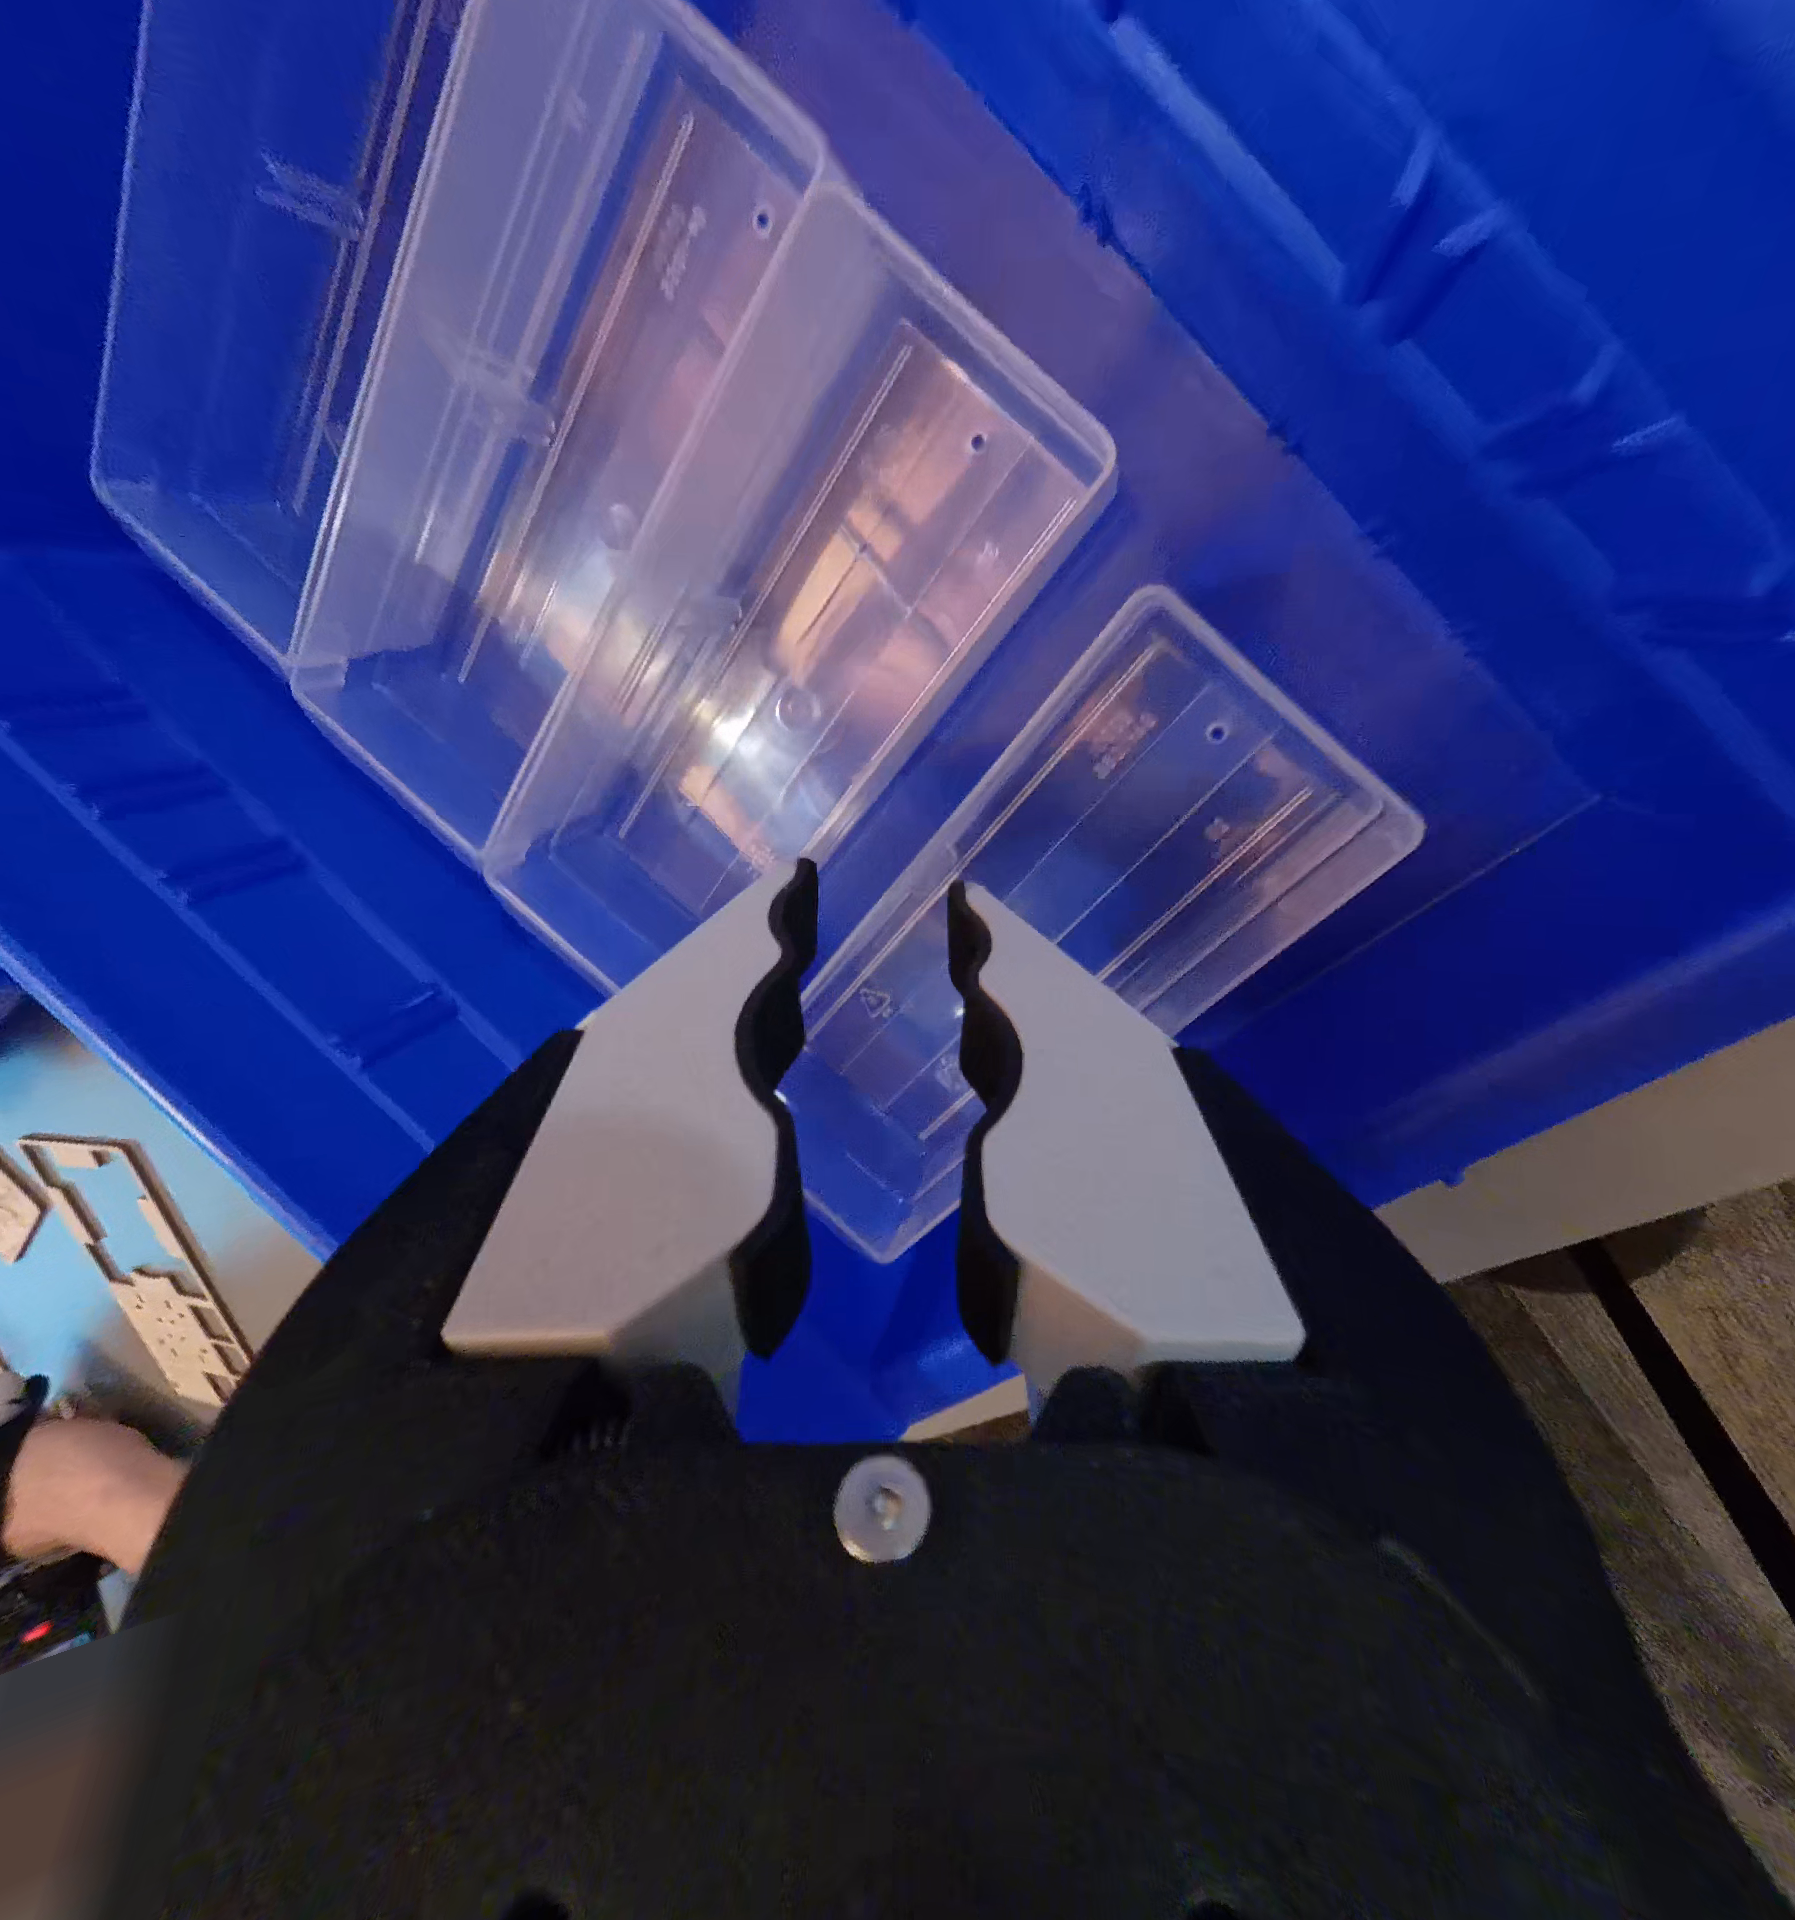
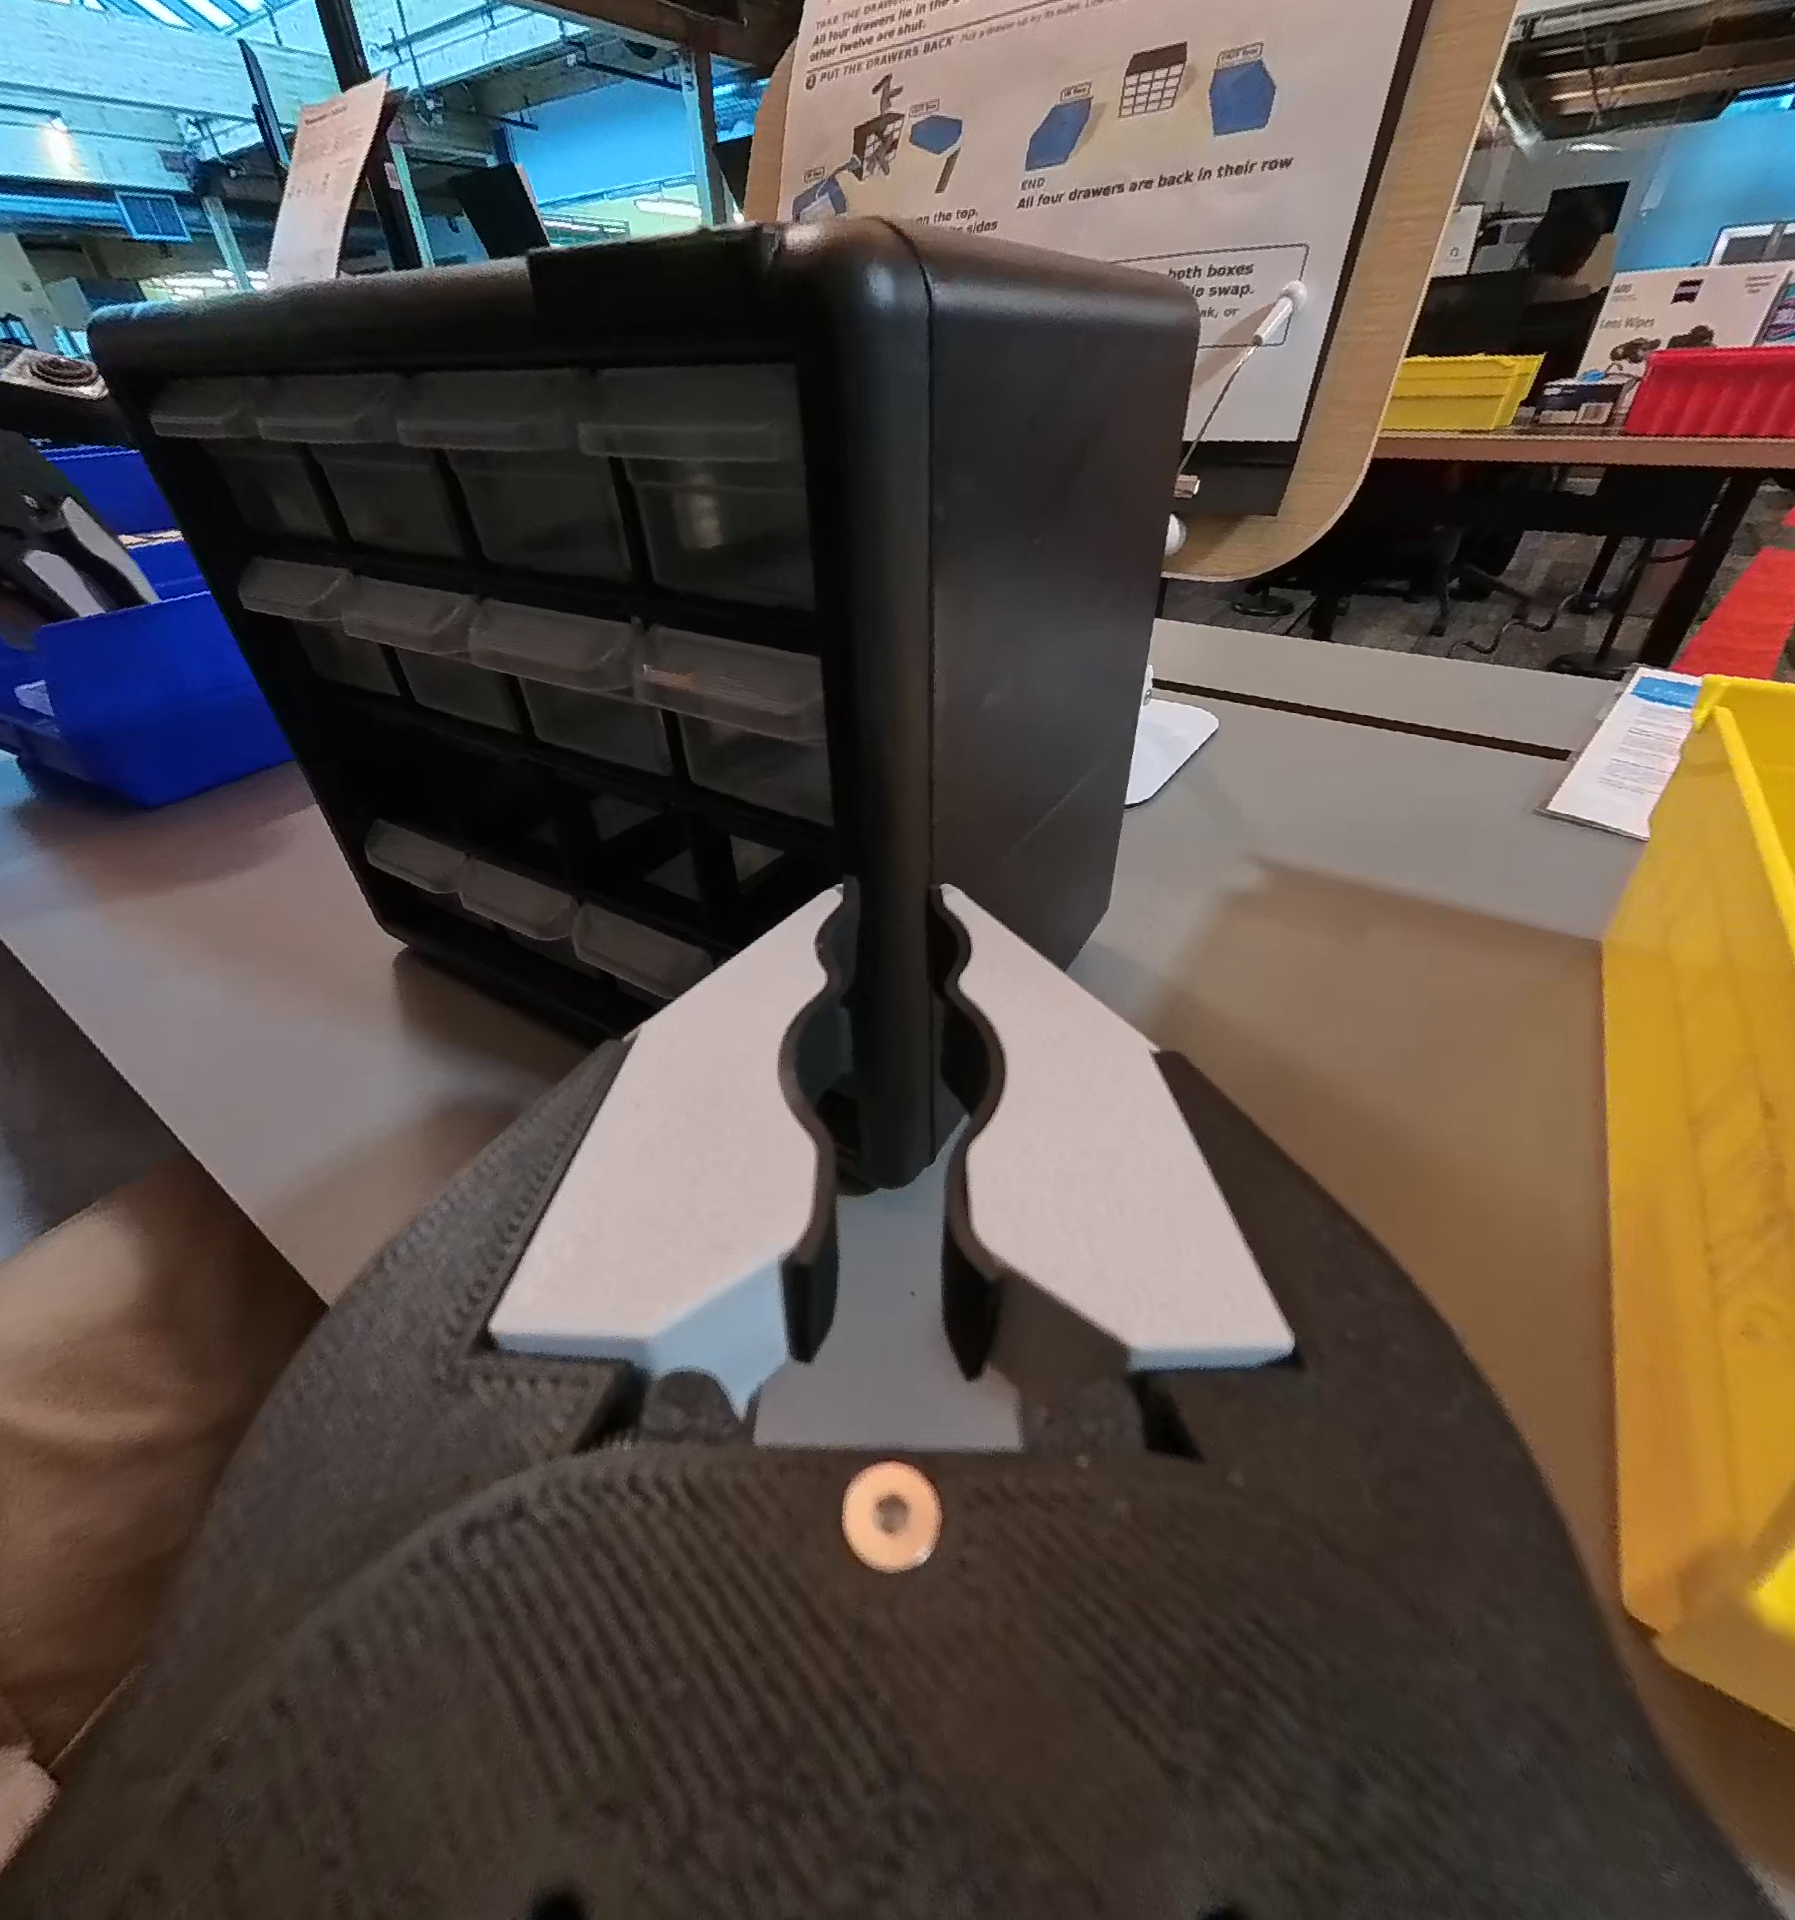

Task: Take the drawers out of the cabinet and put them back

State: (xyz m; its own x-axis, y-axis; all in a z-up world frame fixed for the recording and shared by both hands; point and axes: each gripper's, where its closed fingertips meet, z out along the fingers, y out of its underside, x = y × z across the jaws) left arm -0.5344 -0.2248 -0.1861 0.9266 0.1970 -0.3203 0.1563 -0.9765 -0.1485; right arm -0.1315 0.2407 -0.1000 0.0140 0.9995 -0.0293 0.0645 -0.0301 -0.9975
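Observation:
In the right wrist view a black cabinet (image 2: 1028,623) stands on the table, with clear drawers (image 2: 706,488) in its top two rows and bottom row. Its third row (image 2: 664,831) is open slots. My right gripper (image 2: 895,888) is shut on the cabinet's front right corner edge, low down. In the left wrist view several clear drawers (image 1: 664,468) lie overlapping in a blue bin (image 1: 1392,312). My left gripper (image 1: 880,883) is open and empty, just above the nearest drawer (image 1: 1163,831). It also shows far left in the right wrist view (image 2: 41,551), over the blue bin (image 2: 155,696).
A yellow bin (image 2: 1724,1143) stands close on the right of my right gripper. An instruction board (image 2: 1080,156) stands behind the cabinet. The grey table (image 2: 197,987) runs left to the blue bin. A person's hand (image 1: 72,1496) shows at lower left in the left wrist view.

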